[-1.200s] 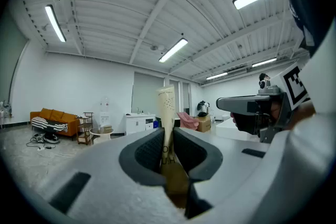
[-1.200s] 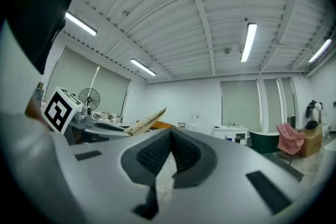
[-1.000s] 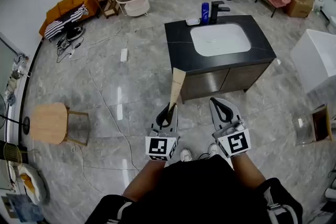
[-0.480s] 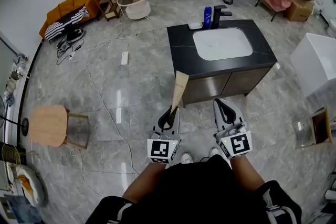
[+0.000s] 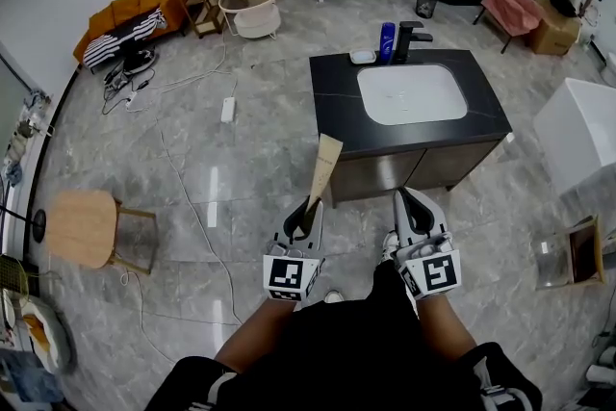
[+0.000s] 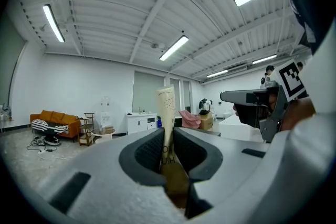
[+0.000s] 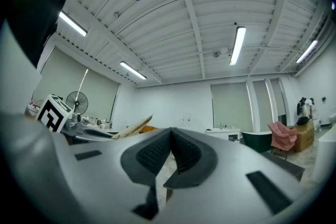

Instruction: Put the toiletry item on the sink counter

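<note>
While person stands short of dark sink counter (image 5: 337, 106), left gripper (image 5: 306, 207) fingers (image 6: 144, 152) pinch base of tan toiletry tube (image 5: 323, 165). Tube in air, pointing 12 o'clock toward counter's near-left corner. Right gripper (image 5: 405, 199) at left gripper's 3 o'clock, fingers (image 7: 152, 157) pressed together, nothing between. Blue bottle (image 5: 387, 41) at counter's 12 o'clock edge.

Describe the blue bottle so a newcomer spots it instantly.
Find the black sink counter mid-room. At its far edge, just left of the black tap, stands the blue bottle. It's the only blue upright thing there; the dish beside it is flat and pale.
</note>
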Tool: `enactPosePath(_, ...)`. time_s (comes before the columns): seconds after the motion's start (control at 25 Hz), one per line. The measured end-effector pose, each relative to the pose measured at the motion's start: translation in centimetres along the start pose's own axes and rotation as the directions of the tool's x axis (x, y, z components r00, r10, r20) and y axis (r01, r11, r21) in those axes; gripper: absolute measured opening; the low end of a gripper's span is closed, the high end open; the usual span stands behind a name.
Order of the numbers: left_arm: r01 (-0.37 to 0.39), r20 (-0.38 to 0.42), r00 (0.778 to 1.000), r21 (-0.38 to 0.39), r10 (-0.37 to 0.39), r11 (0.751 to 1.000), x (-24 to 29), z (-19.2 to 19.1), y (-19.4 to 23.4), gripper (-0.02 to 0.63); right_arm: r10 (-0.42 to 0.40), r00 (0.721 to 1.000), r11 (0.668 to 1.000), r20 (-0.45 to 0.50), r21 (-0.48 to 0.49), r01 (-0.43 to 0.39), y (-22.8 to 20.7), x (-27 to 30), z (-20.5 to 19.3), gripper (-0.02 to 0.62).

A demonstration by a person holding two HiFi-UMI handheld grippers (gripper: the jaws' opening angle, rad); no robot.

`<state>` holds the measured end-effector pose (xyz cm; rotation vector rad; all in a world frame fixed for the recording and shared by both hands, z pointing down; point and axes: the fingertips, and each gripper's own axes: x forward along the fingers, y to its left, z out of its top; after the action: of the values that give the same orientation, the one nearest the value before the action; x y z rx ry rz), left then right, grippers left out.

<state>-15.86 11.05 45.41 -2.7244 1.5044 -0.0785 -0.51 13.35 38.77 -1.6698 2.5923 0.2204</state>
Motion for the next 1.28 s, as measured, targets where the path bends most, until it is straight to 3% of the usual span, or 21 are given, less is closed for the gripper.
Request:
enactPosePath(0.44,-0.075,-0.050,0.996,-0.042,0.072,0.996,9.5,-2.4,3.3,0.061,0.062,0.998,0.998,0.011,0.019,-0.062,-7.1,7.1,-2.5,0.006)
enactPosePath(0.64,-0.128,-0.074,0.990,-0.061,0.123,0.990,15.2,-2.3,5.0,0.061,0.126,0.992,0.992,-0.002,0.021,-0.126,-11.3,12.1,-3.1,0.006)
enactPosePath(1.28,-0.284,-0.177,0.945,-0.029,0.275,0.958,30.8,-3.0,7.4,0.061,0.302,0.953,0.950,-0.018,0.085,-0.300,-24.5,24.1,-6.7,0.006)
